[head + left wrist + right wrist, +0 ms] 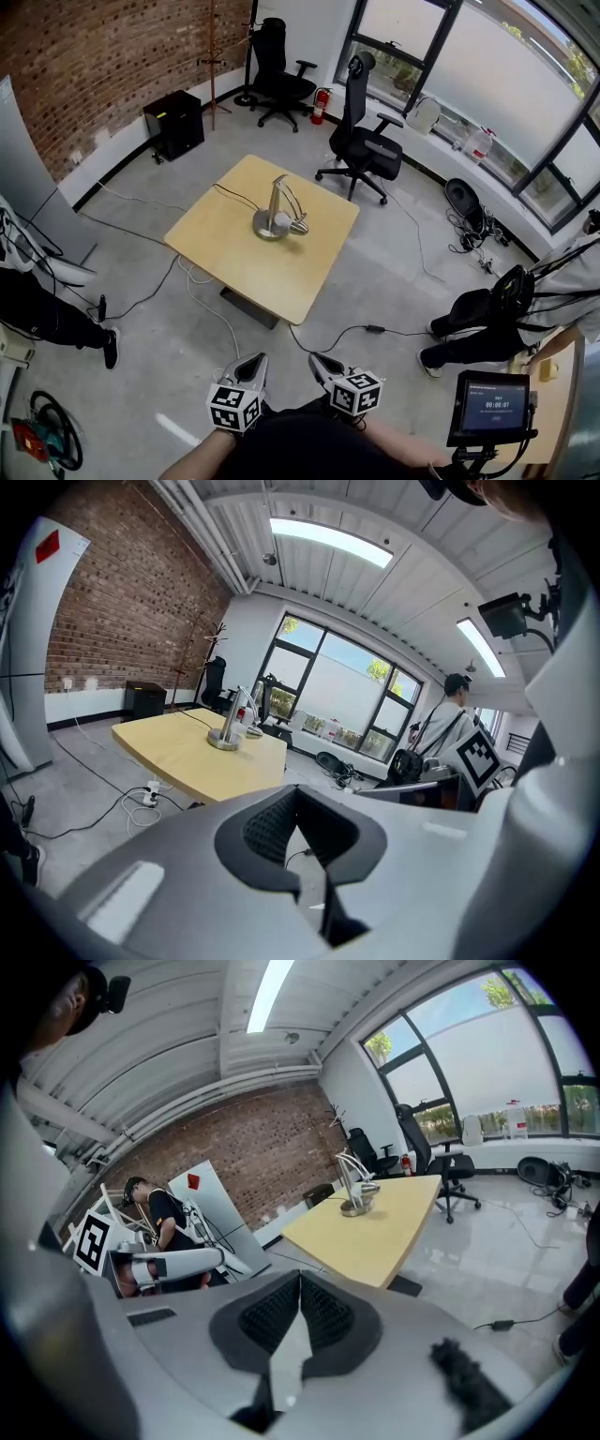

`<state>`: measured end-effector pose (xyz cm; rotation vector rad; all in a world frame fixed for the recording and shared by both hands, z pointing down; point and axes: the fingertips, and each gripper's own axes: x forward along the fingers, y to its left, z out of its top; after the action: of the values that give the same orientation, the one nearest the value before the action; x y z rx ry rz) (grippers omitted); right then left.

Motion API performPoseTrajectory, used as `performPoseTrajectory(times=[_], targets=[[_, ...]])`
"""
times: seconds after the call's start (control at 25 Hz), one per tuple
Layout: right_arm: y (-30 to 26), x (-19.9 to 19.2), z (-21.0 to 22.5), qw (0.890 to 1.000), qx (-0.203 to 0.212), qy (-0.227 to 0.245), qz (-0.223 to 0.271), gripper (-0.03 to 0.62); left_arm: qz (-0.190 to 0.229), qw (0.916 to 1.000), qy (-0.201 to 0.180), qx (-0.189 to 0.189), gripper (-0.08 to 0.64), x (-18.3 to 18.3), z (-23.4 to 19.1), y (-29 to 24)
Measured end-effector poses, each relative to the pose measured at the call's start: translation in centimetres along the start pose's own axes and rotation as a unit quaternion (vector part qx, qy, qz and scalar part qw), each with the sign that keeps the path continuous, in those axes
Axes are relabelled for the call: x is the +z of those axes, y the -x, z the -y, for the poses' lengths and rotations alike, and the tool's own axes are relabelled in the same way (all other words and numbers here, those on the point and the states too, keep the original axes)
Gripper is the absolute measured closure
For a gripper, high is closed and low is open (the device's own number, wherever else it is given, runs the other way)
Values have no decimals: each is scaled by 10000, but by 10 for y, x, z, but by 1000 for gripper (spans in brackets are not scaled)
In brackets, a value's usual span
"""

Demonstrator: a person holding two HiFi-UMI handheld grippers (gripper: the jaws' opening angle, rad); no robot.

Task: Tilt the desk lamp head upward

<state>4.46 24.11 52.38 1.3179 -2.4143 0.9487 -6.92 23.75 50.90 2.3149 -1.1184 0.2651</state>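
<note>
You stand on the bare grey floor (394, 281) with the wooden table (281, 277) dead ahead at 12 o'clock, well apart from both claws. The desk lamp (275, 214) sits near the table's middle, its round base flat on the top and its stem rising upright before looping over. The lamp head (297, 226) hangs low at 3 o'clock of the base, just beside it and close to the tabletop, so its long axis runs roughly 9 to 3 across your view. The left claw (254, 364) and the right claw (320, 362) sit side by side at 6 o'clock, close to your body, each with its jaws pressed together and nothing between them. Neither is clearly nearer the lamp. Since the head lies on the base's 3 o'clock side, the right claw looks to have the more direct line to it.
</note>
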Motion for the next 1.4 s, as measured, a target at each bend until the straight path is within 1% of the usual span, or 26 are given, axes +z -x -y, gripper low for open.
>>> performPoseTrajectory(times=[0.08,0.16,0.28,0.4,0.48,0.64,0.76,0.88,0.96,1.04,1.16,1.28,1.4], targets=[[-18,2,-2,9999,-102,-16,-17,588,3,10000,56,-47,553,2,-22,-3],[-30,2,-2,9999,-150,-13,-40,588,3,9999,90,-95,552,1,-34,-7],[-37,2,2,9998,-191,-25,-66,588,-57,9998,137,-150,552,-1,-39,-15],[-42,6,9,9995,-229,-205,-60,588,-135,9996,167,-175,553,0,-41,-21],[-53,10,14,9993,-184,-315,-52,588,-142,9997,158,-145,552,4,-48,-25],[-76,31,19,9995,17,-301,-18,588,-101,9998,151,115,552,18,-65,-32],[-90,45,26,9997,189,-138,-60,588,-8,9990,195,390,552,29,-75,-39],[-113,57,34,9989,436,14,-172,588,60,9981,240,568,552,39,-89,-58],[-127,66,45,9984,509,-16,-229,588,25,9977,283,622,553,44,-96,-73],[-138,78,61,9982,508,-177,-273,588,-29,9974,327,638,553,52,-99,-91],[-154,96,80,9974,528,-359,-342,588,-60,9976,222,658,552,71,-103,-114],[-170,113,91,9966,646,-336,-389,588,-54,9972,79,746,553,92,-112,-135],[-181,133,109,9962,716,-356,-346,588,-43,9966,109,810,552,107,-117,-160]])
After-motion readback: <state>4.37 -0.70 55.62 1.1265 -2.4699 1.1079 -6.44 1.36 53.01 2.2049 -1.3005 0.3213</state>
